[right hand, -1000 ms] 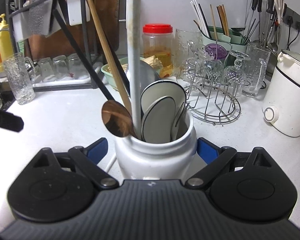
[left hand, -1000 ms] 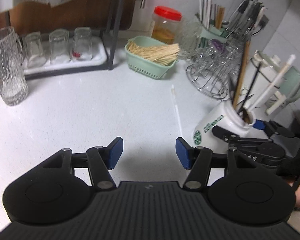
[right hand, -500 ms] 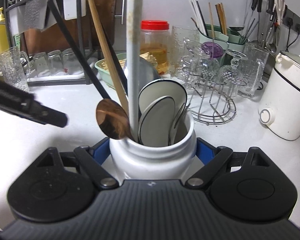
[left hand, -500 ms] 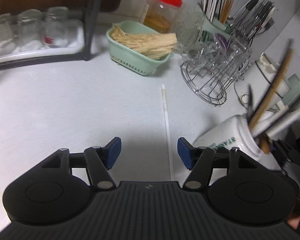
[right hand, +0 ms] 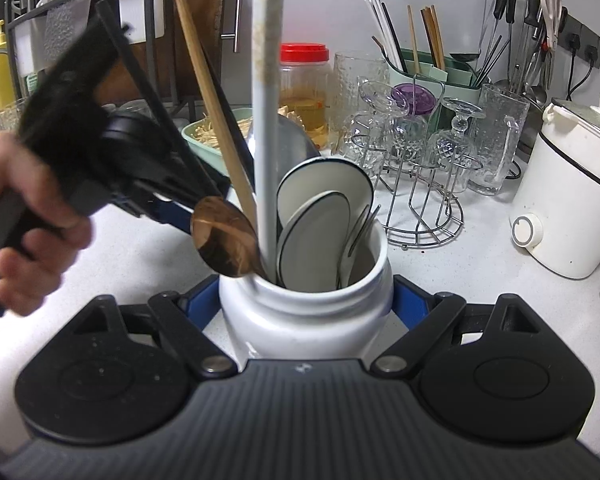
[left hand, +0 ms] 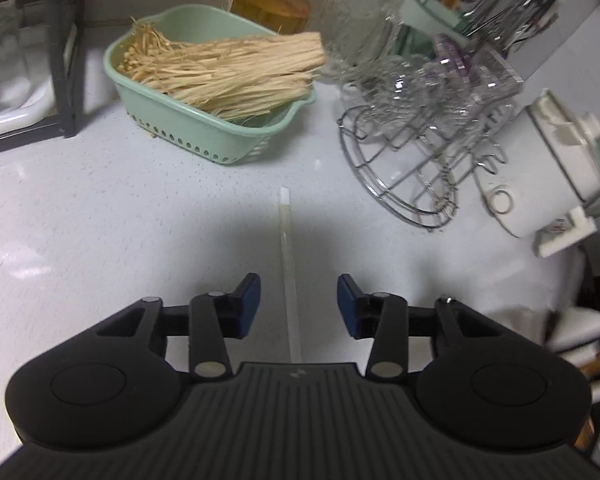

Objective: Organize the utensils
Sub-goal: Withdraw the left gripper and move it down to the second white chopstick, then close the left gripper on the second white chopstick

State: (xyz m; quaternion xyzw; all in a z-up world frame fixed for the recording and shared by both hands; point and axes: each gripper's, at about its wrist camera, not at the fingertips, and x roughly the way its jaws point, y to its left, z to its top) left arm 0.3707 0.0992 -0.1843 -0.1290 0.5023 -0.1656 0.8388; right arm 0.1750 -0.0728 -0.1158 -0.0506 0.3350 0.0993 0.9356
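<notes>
Landmark: a white ceramic jar (right hand: 306, 312) is stood on the pale speckled countertop (left hand: 80, 216); all places below are given relative to it.
Right gripper (right hand: 306, 304): the jaws are clamped on the jar, one blue pad being pressed against each side of its body just below the neck.
Jar contents: a copper-coloured spoon (right hand: 224, 236) is leaned over the left rim, a wooden handle (right hand: 212, 92) and a thick white handle (right hand: 266, 100) are raised steeply out of the mouth, and white black-rimmed spoons (right hand: 320, 224) are nested on the right side.
Left gripper (left hand: 298, 302): the jaws are seen closing, still apart, with the pads clear of the thing between them; in the right wrist view it is seen blurred, up and to the left of the jar.
Left hand (right hand: 24, 216): the gripper's handle is held left of the jar.
Single white chopstick (left hand: 289, 276): it is laid flat on the countertop, left of the jar, between the left gripper's pads and untouched by either.
Green basket (left hand: 204, 136): it is set behind the jar, to the left, and is filled with pale dried strands.
Wire glass rack (right hand: 416, 184): it is stood behind the jar, to the right, with glasses hung upside down.
White cooker (right hand: 572, 200): it is placed well to the right of the jar.
</notes>
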